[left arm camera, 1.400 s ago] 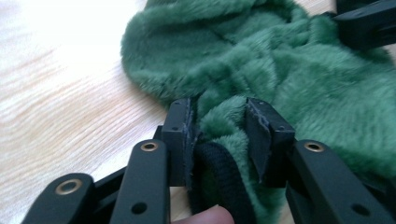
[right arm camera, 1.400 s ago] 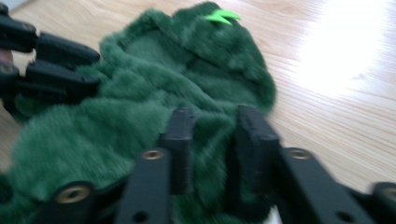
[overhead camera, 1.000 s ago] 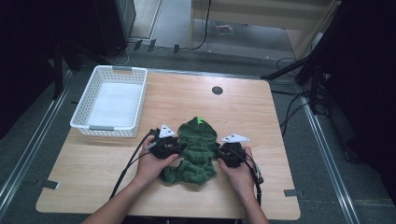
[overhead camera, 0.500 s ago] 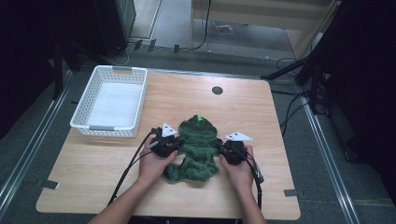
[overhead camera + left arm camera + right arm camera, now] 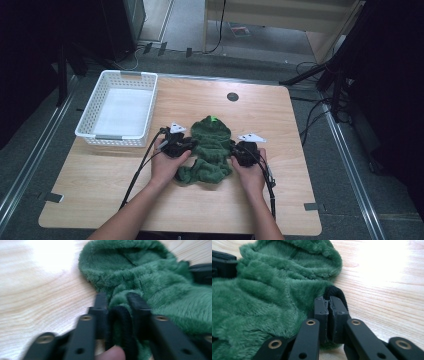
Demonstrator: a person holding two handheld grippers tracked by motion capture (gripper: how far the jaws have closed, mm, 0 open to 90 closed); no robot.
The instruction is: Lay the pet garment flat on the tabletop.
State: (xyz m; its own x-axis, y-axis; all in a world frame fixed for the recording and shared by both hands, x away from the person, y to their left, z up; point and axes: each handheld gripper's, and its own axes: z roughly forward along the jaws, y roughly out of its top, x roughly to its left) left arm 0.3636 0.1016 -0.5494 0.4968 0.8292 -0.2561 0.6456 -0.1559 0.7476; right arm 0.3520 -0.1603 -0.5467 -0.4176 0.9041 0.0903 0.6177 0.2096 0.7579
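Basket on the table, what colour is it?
White; the basket shows best in the high view.

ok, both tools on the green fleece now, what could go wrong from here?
The right tool pinches just the black cuff edge, so it could slip out under a pull. The left tool holds a thick bunch of the green fleece garment with its jaws apart, a looser grip. The garment is crumpled, so uneven pulls may twist it.

Each black tool (image 5: pixel 328 305) has brass-ringed screw holes, a grey three-cornered plate — and a trailing black cable.
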